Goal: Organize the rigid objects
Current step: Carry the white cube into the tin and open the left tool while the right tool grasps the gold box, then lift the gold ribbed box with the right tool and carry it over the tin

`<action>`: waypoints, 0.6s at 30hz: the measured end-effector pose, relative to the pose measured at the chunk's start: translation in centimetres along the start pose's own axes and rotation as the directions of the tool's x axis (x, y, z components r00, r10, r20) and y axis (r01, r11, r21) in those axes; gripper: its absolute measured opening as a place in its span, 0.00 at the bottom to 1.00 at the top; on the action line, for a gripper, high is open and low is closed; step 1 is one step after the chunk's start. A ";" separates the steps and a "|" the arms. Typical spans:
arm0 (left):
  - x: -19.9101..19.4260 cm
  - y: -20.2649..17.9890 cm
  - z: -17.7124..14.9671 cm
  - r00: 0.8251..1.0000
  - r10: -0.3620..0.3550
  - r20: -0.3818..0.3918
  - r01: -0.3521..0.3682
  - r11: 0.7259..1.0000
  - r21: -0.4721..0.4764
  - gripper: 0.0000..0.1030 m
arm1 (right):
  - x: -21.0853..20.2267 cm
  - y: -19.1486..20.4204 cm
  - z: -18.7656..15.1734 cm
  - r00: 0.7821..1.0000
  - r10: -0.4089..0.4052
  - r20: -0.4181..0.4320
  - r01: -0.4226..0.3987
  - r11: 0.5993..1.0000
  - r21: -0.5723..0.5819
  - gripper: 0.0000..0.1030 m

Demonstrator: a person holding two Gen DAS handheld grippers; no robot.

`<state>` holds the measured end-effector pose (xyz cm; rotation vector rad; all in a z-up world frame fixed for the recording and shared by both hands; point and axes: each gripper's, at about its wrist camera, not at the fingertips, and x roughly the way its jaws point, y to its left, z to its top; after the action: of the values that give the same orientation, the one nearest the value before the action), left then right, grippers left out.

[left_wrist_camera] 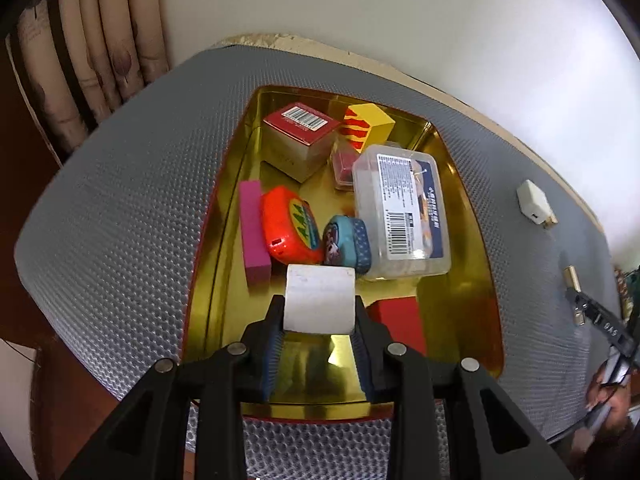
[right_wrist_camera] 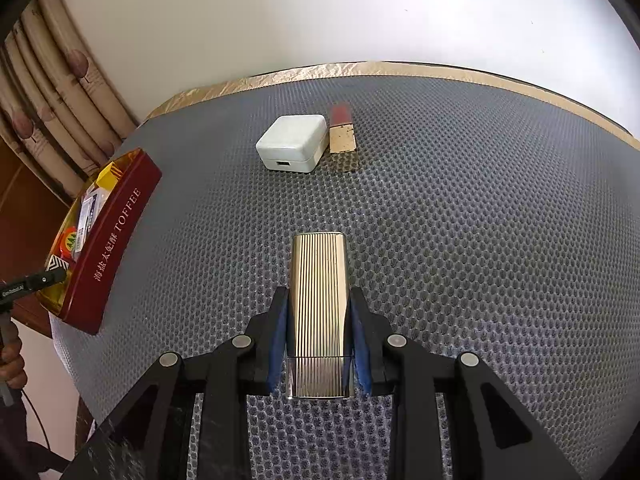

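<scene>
Left gripper [left_wrist_camera: 319, 312] clamped on a white block [left_wrist_camera: 320, 298], jaws narrowed to the block's width, hanging over the near end of the gold-lined tin [left_wrist_camera: 460, 320], above a bare patch of floor. Crowded just beyond: pink block [left_wrist_camera: 255, 232], orange tape measure [left_wrist_camera: 292, 226], small blue tin [left_wrist_camera: 348, 242], clear plastic box [left_wrist_camera: 400, 210], with a red block [left_wrist_camera: 400, 326] beside the right jaw. Risk on release: could land on the blue tin or the red block, tip and end up askew, or knock the tape measure against the pink block. Slightly blurred view, so exact clearance hard to judge. Further right, right gripper [right_wrist_camera: 320, 340] closed round a ribbed gold case [right_wrist_camera: 319, 312], squeezed near its lower end, low over the grey mat [right_wrist_camera: 480, 240]; whether lifted or resting, cannot tell. Smooth metal in the pads, so could slip or swing on the way to the tin [right_wrist_camera: 116, 240]. Both grippers heading for one tin may collide. White charger [right_wrist_camera: 292, 142] and gold-and-red tube [right_wrist_camera: 342, 136] touching on the mat, so grabbing one may drag the other
</scene>
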<state>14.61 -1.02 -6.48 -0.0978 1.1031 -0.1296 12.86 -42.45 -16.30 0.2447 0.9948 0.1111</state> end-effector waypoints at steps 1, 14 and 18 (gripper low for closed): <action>0.1 -0.1 0.0 1.000 -0.001 -0.001 0.001 1.000 0.000 0.30 | 0.0 0.0 0.0 1.000 0.001 -0.002 -0.001 1.000 0.001 0.26; 0.6 -1.0 -0.8 0.996 0.085 0.034 -0.086 0.995 0.050 0.33 | 0.3 0.1 -0.2 1.000 0.006 -0.013 -0.006 1.000 0.009 0.26; 0.3 -0.9 -0.9 0.995 0.099 0.030 -0.100 0.994 0.031 0.34 | 0.1 0.3 -0.2 1.000 0.006 -0.012 -0.006 1.000 0.008 0.26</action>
<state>13.87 -1.98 -7.08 -0.0152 1.0751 -0.0563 12.71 -42.16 -16.40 0.2549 1.0071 0.1142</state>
